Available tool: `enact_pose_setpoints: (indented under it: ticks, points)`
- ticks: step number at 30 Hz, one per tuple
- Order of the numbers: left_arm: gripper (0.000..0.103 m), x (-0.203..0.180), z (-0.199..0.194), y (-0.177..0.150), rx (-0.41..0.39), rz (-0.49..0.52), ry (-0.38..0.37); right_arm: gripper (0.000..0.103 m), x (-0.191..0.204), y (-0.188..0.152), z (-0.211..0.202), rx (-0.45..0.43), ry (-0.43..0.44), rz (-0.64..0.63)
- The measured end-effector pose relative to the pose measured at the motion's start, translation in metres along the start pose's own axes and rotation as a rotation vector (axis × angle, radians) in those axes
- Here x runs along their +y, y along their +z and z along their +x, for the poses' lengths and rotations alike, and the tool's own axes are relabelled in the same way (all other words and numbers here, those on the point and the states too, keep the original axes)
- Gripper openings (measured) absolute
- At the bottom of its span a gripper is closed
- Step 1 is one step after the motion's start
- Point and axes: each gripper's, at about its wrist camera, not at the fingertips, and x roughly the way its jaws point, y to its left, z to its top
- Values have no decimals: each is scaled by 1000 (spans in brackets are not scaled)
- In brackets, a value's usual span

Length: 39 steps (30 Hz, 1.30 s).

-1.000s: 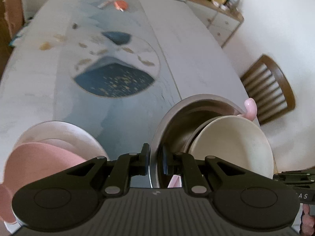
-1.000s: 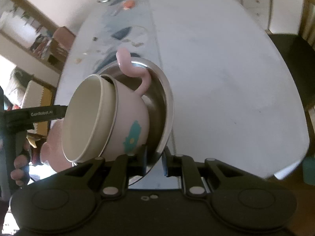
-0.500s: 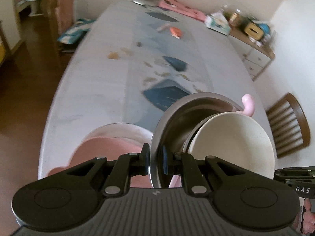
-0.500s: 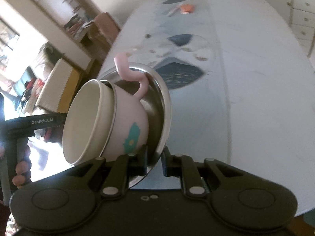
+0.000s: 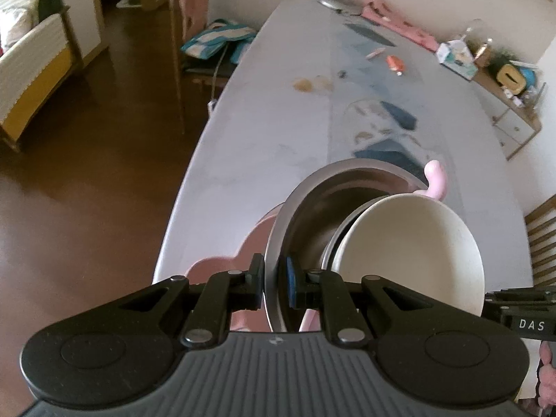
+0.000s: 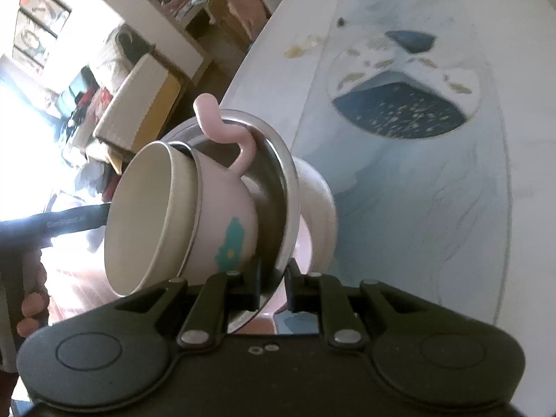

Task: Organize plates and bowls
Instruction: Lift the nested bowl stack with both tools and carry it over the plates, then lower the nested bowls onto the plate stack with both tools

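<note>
Both grippers pinch the rim of a steel bowl (image 5: 312, 208), held tilted above the table. My left gripper (image 5: 274, 283) is shut on its rim. My right gripper (image 6: 274, 283) is shut on the opposite rim (image 6: 290, 187). Nested in the steel bowl are a pink bowl with a curled handle (image 6: 226, 215) and a cream bowl (image 5: 413, 250) on top, also seen in the right wrist view (image 6: 146, 215). Under the stack, pink and white plates (image 5: 215, 264) lie on the table; the white one shows in the right wrist view (image 6: 321, 205).
The long grey table (image 5: 278, 121) runs ahead with a patterned runner (image 6: 399, 104) and small items (image 5: 396, 64) far off. Its left edge drops to a brown floor (image 5: 87, 173). A chair (image 5: 194, 34) stands at the left, another chair (image 5: 542, 236) at the right.
Both grippers have carried the tilted bowl stack to the left, over the pink and white plates near the table's left edge. Both grips are unchanged.
</note>
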Motion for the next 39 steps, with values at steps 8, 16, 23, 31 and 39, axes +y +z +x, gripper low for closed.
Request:
enact_pose_setpoints:
  ticks: [8, 16, 23, 31, 39]
  points:
    - [12, 8, 22, -4, 37, -6, 35, 14, 6, -2, 27, 63, -24, -16]
    - [12, 6, 36, -6, 59, 5, 51, 14, 1, -3, 36, 105, -49, -1]
    - [6, 0, 37, -3, 34, 31, 44, 15, 3, -2, 36, 104, -42, 4]
    - [6, -1, 40, -4, 35, 39, 45, 20, 4, -2, 37, 113, -75, 15]
    - [6, 1, 29, -11, -16, 34, 41, 29, 3, -6, 18, 56, -90, -4]
